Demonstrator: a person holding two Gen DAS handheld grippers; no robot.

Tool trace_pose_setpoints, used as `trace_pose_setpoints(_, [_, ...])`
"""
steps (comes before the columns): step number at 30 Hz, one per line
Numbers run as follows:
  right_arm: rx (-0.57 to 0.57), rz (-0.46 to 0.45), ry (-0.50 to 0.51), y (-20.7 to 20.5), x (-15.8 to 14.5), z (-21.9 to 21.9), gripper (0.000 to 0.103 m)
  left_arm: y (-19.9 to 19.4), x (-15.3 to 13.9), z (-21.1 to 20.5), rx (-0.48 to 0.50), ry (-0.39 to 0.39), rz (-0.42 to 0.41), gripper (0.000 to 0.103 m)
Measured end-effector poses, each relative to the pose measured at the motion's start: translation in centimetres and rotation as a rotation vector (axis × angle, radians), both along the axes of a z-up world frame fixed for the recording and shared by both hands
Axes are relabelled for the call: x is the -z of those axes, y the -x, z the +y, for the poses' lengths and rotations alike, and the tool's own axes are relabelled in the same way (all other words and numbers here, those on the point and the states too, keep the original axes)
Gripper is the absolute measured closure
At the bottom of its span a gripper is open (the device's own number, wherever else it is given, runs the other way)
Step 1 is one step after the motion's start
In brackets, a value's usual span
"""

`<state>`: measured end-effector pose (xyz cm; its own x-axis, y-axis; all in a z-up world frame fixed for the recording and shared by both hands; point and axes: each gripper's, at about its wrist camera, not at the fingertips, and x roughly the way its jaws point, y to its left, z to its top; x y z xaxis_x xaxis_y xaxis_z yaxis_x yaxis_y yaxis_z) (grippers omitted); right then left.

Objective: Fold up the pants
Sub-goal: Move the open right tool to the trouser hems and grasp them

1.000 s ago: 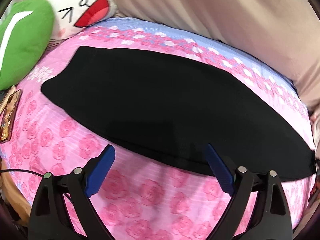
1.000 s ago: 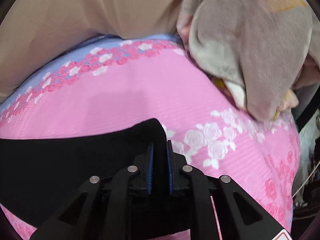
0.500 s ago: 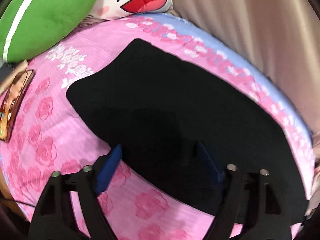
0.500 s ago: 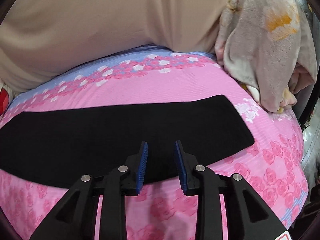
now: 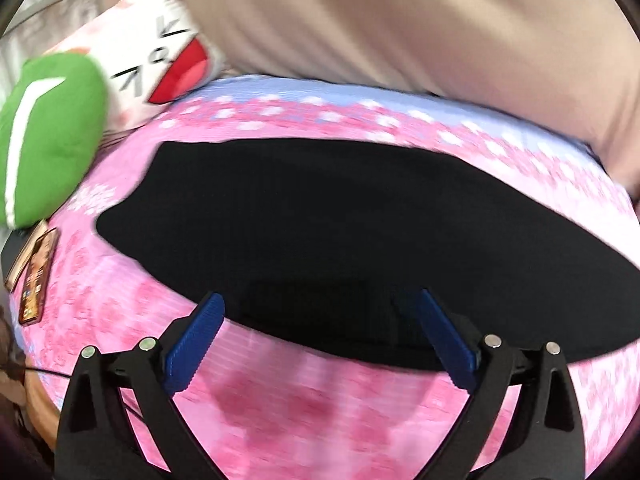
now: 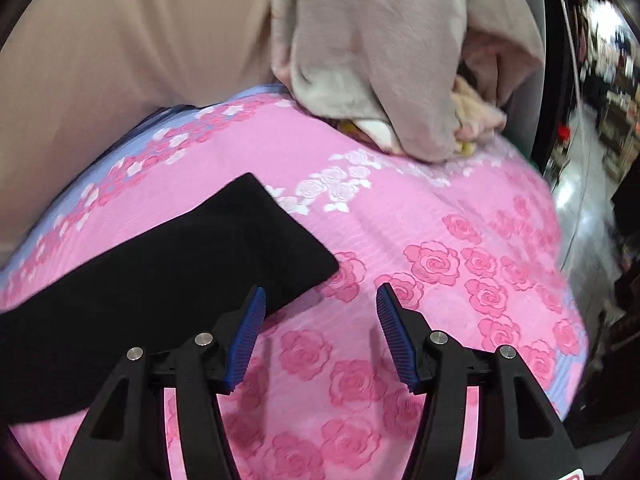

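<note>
Both of my grippers stand spread wide with nothing between their blue pads: the left gripper (image 5: 316,340) hangs over the near edge of the pants (image 5: 320,232), and the right gripper (image 6: 320,332) sits just off the cuff end, over bare bedspread (image 6: 460,280).

The pants (image 6: 168,264) lie flat as one long black strip across the pink rose bedspread (image 5: 280,408), apparently already doubled leg on leg, with the lengthwise fold not yet made. A green cushion (image 5: 44,136) and a cartoon-face pillow (image 5: 160,64) crowd the far left end, and a phone (image 5: 34,276) lies at the bed's left edge. A grey blanket (image 6: 400,60) is heaped beyond the cuff.

My worry is the grip. The cloth is thin and layered, so a shallow pinch could catch only the top layer and peel the legs apart. The soft quilt may bunch into my fingers too. If my two hands lift unevenly, the strip will skew and the fold land crooked.
</note>
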<state>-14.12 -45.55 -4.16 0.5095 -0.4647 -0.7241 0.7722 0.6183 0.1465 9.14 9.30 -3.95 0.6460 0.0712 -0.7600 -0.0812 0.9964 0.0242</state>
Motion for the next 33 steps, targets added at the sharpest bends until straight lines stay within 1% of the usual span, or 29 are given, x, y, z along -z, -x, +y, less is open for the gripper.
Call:
trace_pose_setpoints(2, [-0.015,-0.027,-0.045,-0.2,0.5,-1.1,0.046,0.1,0.4,-2.1,0.034,-0.021,0.011,0.008])
trace_pose_setpoints(6, [-0.043,-0.035,-0.055,-1.8,1.0,-2.2,0.046,0.6,0.6,-4.9,0.064,-0.036,0.029,0.008])
trace_pose_setpoints(8, [-0.028,-0.025,-0.018,-2.0,0.8,-1.9,0.046,0.8,0.5,-5.9,0.071,-0.037,0.034,0.008])
trace_pose_setpoints(9, [-0.017,-0.020,0.031,-2.0,0.3,-1.4,0.046,0.9,0.5,-6.3,0.075,-0.042,0.036,0.008])
trace_pose_setpoints(11, [-0.069,-0.021,0.060,-2.1,-0.1,-0.8,0.047,1.0,0.4,-6.8,0.077,-0.056,0.037,0.008])
trace_pose_setpoints(12, [-0.094,-0.004,0.062,-2.5,0.0,-0.7,0.047,1.0,0.5,-7.0,0.081,-0.060,0.038,0.008])
trace_pose_setpoints(13, [-0.112,0.029,0.063,-3.2,0.3,-0.6,0.050,1.0,0.6,-7.2,0.086,-0.065,0.040,0.008])
trace_pose_setpoints(14, [-0.128,0.046,0.058,-3.6,0.7,-0.6,0.068,0.8,0.7,-7.6,0.090,-0.073,0.043,0.008])
trace_pose_setpoints(15, [-0.145,0.057,0.041,-4.0,1.0,-0.7,0.077,0.8,0.8,-7.8,0.091,-0.076,0.044,0.008])
trace_pose_setpoints(16, [-0.142,0.064,0.047,-4.1,1.0,-0.6,0.081,0.7,1.0,-8.0,0.090,-0.081,0.050,0.008])
trace_pose_setpoints(17, [-0.152,0.060,0.059,-4.1,0.9,-0.4,0.092,0.5,1.1,-8.2,0.087,-0.083,0.052,0.008])
trace_pose_setpoints(18, [-0.168,0.052,0.066,-4.1,0.6,-0.2,0.092,0.4,1.1,-8.3,0.086,-0.085,0.053,0.008])
trace_pose_setpoints(20, [-0.172,0.057,0.122,-4.3,-0.4,0.4,0.095,0.3,1.2,-8.5,0.081,-0.092,0.054,0.008])
trace_pose_setpoints(21, [-0.168,0.044,0.171,-4.1,-1.5,0.9,0.095,0.3,1.1,-8.5,0.080,-0.094,0.053,0.008])
trace_pose_setpoints(22, [-0.163,0.027,0.187,-3.9,-2.2,1.0,0.095,0.3,1.2,-8.5,0.078,-0.100,0.053,0.008])
trace_pose_setpoints(23, [-0.154,0.016,0.192,-3.7,-2.7,0.8,0.095,0.3,1.2,-8.5,0.076,-0.106,0.055,0.008])
trace_pose_setpoints(24, [-0.140,0.025,0.188,-3.7,-2.6,0.3,0.095,0.2,1.2,-8.5,0.075,-0.106,0.054,0.008])
trace_pose_setpoints(25, [-0.128,0.055,0.162,-4.0,-1.6,-0.7,0.095,0.2,1.3,-8.4,0.072,-0.105,0.054,0.008])
trace_pose_setpoints(27, [-0.143,0.113,0.076,-4.8,1.0,-1.8,0.092,0.1,1.5,-8.3,0.064,-0.103,0.062,0.008])
trace_pose_setpoints(28, [-0.141,0.102,0.095,-4.7,0.7,-1.5,0.089,0.1,1.6,-8.2,0.061,-0.103,0.065,0.008])
trace_pose_setpoints(30, [-0.117,0.066,0.105,-4.2,-0.5,-1.2,0.078,0.0,1.8,-8.1,0.056,-0.111,0.069,0.008])
trace_pose_setpoints(32, [-0.085,0.023,0.086,-3.4,-1.2,-1.3,0.046,0.0,2.0,-8.0,0.055,-0.111,0.073,0.008])
trace_pose_setpoints(33, [-0.078,0.005,0.068,-3.1,-1.3,-1.4,0.043,0.0,2.0,-8.0,0.056,-0.109,0.073,0.008])
